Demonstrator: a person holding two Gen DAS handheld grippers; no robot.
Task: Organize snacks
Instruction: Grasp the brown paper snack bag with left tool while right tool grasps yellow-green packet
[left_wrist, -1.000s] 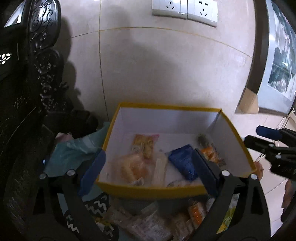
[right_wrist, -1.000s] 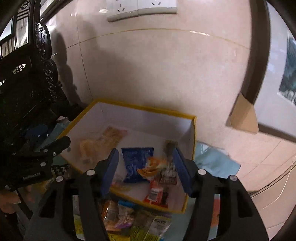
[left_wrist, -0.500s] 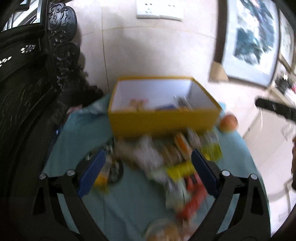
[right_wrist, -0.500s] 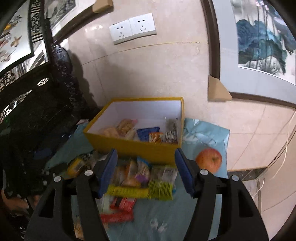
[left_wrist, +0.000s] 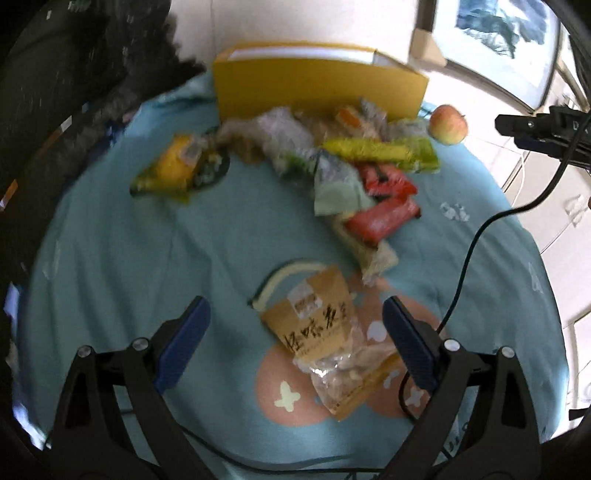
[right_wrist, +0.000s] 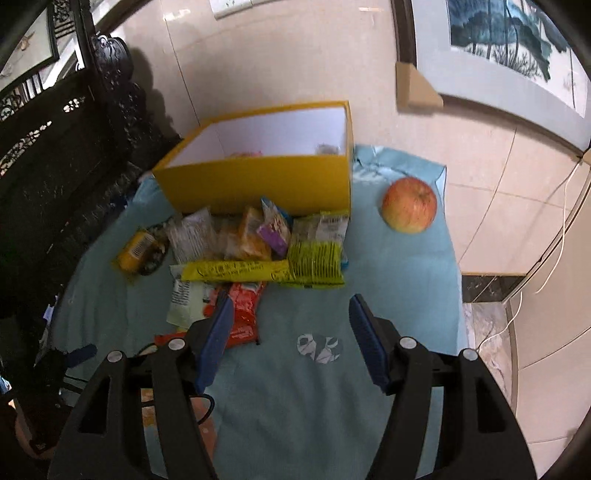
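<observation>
snack packets (right_wrist: 258, 251) loose before yellow box (right_wrist: 258, 181), apple (right_wrist: 409, 205) beside

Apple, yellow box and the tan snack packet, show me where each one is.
apple (right_wrist: 409, 204), right wrist view, middle of its skin
yellow box (right_wrist: 258, 182), right wrist view, front wall
tan snack packet (left_wrist: 318, 319), left wrist view, printed paper face

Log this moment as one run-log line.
left tool: open over brown snack bag | right tool: open, empty | snack pile: before yellow box
</observation>
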